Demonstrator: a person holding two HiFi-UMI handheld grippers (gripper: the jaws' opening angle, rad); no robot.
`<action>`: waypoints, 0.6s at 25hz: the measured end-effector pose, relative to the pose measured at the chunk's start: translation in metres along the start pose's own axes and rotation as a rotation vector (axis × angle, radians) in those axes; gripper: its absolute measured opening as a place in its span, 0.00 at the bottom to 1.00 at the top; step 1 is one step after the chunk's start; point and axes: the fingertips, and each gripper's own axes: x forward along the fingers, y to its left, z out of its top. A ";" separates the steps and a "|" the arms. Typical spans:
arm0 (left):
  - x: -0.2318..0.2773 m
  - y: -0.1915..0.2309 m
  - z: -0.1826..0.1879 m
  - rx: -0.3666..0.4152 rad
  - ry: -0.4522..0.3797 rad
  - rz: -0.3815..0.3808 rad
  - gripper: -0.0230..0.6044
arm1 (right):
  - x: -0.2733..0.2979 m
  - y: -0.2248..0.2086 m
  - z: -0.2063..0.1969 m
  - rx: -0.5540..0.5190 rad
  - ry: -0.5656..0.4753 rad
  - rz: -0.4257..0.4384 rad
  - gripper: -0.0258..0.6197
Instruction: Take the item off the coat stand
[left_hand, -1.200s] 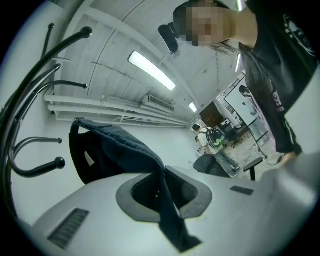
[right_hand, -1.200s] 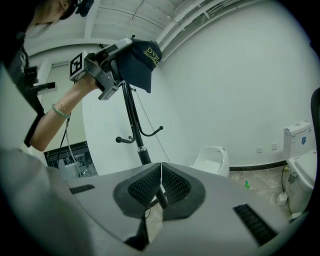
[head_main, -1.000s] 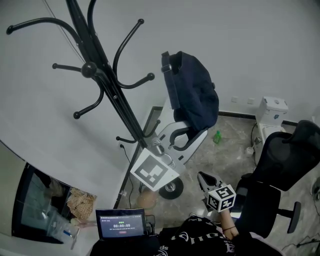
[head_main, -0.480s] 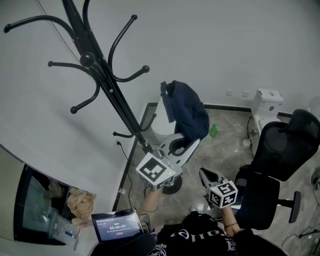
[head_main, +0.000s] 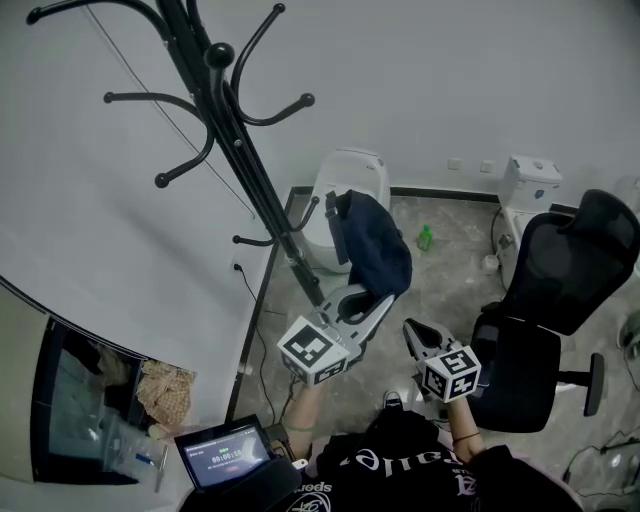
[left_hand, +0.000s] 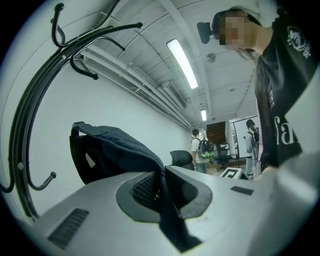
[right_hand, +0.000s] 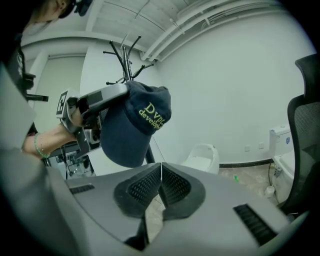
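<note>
The dark blue cap (head_main: 376, 250) is clear of the coat stand (head_main: 248, 170), on none of its hooks, and sits in the air just right of the stand's pole in the head view; it is pinched at its lower edge by the left gripper (head_main: 362, 300), whose jaws are drawn narrow onto the fabric; in the left gripper view a fold of the cap (left_hand: 112, 150) runs down between the two pads of that gripper (left_hand: 160, 186), with the rest of the cap rising above and to the left of the jaws; in the right gripper view the cap (right_hand: 131, 127) shows its crown, with yellow-green lettering on the front, and the left gripper (right_hand: 100, 100) reaches into it from the left; the right gripper (head_main: 412, 330) is below and to the right of the cap, apart from it, with its jaws (right_hand: 161, 176) pressed together and nothing between them; the stand's black curved arms spread out above the cap; behind the cap a white rounded bin (head_main: 350, 178) stands on the marbled floor against the wall, with a small green bottle (head_main: 426, 238) near it; a black office chair (head_main: 562, 290) is to the right, well apart from the cap; a small lit screen (head_main: 226, 456) is at the lower left.
</note>
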 end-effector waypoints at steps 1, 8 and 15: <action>-0.009 -0.005 -0.005 -0.009 0.005 -0.005 0.09 | -0.002 0.007 -0.003 -0.001 0.000 -0.004 0.07; -0.078 -0.041 -0.040 -0.071 0.005 -0.053 0.09 | -0.013 0.073 -0.030 0.001 0.012 -0.021 0.07; -0.145 -0.075 -0.050 -0.115 0.029 -0.070 0.09 | -0.038 0.143 -0.063 0.017 0.011 -0.048 0.07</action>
